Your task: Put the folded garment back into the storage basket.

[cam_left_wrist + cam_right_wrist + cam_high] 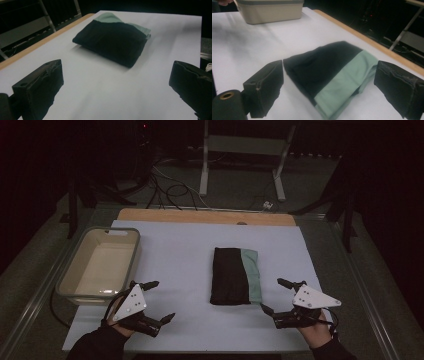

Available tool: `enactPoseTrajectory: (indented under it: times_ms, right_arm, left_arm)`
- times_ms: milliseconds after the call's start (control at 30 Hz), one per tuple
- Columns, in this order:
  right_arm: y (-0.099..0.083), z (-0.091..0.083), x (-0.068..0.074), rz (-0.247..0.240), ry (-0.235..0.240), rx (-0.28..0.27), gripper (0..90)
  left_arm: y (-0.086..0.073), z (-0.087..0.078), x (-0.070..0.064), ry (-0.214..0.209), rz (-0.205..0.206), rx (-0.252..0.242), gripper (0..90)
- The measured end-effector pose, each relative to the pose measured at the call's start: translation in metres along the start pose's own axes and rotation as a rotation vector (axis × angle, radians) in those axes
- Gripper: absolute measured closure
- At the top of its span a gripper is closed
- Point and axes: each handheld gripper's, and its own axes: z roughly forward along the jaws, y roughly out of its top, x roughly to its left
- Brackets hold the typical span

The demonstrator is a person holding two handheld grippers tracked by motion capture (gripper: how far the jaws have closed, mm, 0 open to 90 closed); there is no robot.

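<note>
Cloth [234, 275] looked soft, light, floppy | best pinched at folded edge | left tool [155, 300], right tool [272, 295] gaped wide, empty.

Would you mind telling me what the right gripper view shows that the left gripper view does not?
Right gripper view alone: the beige bin at the far end of the mat, and the right gripper with jaws wide apart, close to the cloth. Left gripper view alone: the left gripper, jaws open, farther back. Both: the folded black and green cloth on the white mat, and the table's wooden edge.
</note>
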Motion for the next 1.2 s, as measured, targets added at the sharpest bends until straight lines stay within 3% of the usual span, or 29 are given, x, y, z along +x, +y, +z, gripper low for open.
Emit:
enactPoseTrajectory:
  times_ms: [333,533,600,1200]
  right_arm:
    - [0.021,0.003,-0.012,-0.032,-0.02,-0.011,8.9]
    - [0.03,0.01,-0.018,-0.032,-0.022,-0.015,8.8]
    - [0.031,0.011,-0.019,-0.031,-0.023,-0.015,8.8]
    - [0.047,0.051,-0.032,-0.035,0.003,0.009,8.8]
  left_arm:
    - [0.019,0.005,0.01,-0.027,-0.019,-0.002,0.0]
    - [0.028,0.011,0.014,-0.026,-0.004,0.025,0.0]
    - [0.031,0.013,0.017,-0.03,-0.023,0.018,0.0]
    - [0.048,0.04,0.032,-0.049,-0.036,0.05,0.0]
